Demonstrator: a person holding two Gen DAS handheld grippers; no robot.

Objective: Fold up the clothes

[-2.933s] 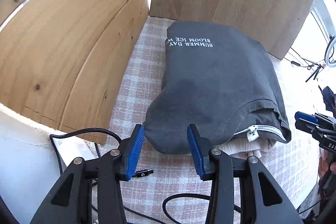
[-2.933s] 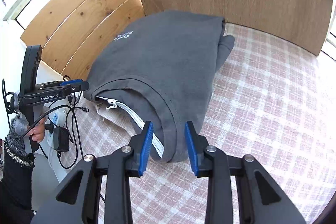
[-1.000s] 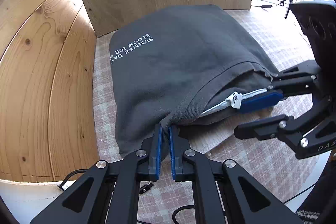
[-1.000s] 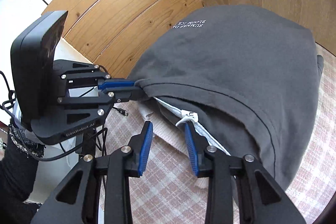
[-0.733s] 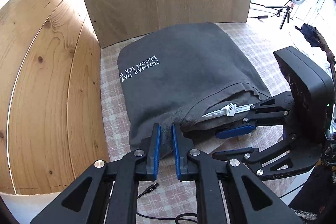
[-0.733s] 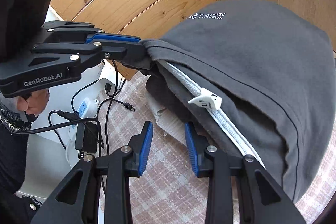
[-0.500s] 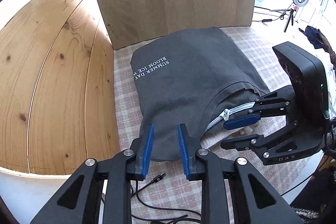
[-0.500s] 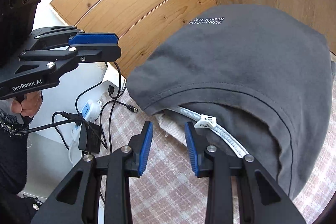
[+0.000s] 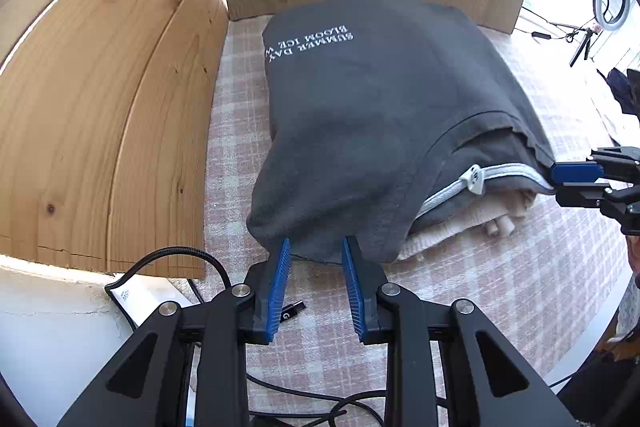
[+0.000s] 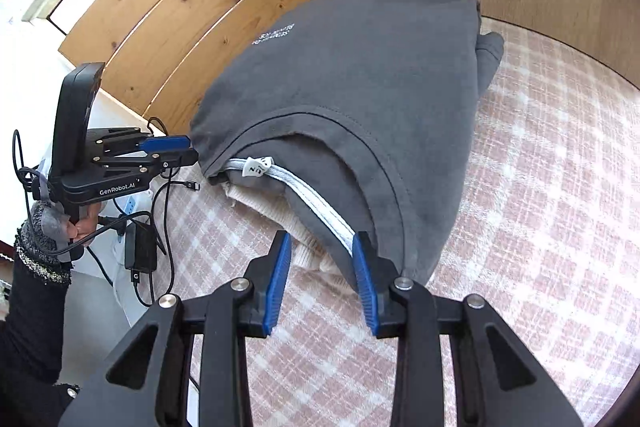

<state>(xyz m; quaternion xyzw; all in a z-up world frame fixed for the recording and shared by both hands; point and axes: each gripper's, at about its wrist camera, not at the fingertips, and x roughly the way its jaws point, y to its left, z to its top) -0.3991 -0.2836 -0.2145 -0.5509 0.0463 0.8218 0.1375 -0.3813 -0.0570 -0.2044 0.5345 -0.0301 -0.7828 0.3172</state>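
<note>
Folded grey shirt [image 9: 384,115] atop a cream garment [image 10: 276,211] in the checked cloth's [image 10: 540,227] back-left corner; my left gripper [image 9: 316,261] and right gripper [image 10: 320,259] both spread, holding nothing; snagging its hem could undo the fold

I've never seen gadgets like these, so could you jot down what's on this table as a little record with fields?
Main garment: dark grey T-shirt, folded, white lettering on top
Underneath: cream knit garment, edge poking out
Surface: pink checked cloth
Left gripper: open, at the shirt's near corner
Right gripper: open, at the collar edge
Surround: wooden panels
</note>
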